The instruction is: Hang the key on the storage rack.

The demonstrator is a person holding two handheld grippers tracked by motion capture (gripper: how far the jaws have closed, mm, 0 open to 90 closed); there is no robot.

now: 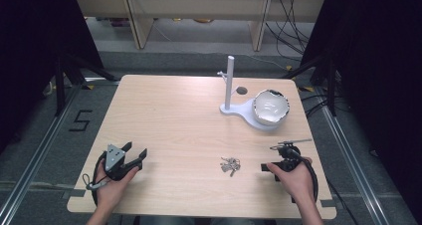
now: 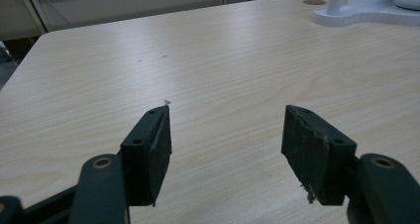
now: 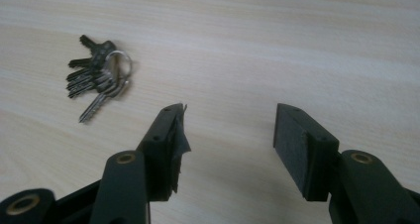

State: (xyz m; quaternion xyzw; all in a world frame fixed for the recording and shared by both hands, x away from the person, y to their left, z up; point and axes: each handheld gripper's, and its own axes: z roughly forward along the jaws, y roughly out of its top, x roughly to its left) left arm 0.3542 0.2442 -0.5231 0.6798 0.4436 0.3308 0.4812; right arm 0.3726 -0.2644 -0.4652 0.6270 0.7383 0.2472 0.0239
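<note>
Currently both grippers sit low at my near edge of the wooden table (image 1: 189,120). Left gripper (image 1: 137,154), near-left, held in the person's left hand (image 1: 110,182): jaws spread wide, nothing between them; its own view (image 2: 227,135) shows bare tabletop in the gap. Right gripper (image 1: 266,168), near-right, held in the right hand (image 1: 297,177): jaws likewise apart and empty (image 3: 229,135), pointing toward table centre. Bunch of keys (image 1: 230,165) on a ring lies flat on the table between the two grippers, closer to the right one; in the right gripper view the keys (image 3: 99,75) lie ahead and left of the jaw tips, not touching them. Far right of the table: white stand (image 1: 230,85) with an upright post, and a white bowl (image 1: 271,107) resting tilted on its base.
</note>
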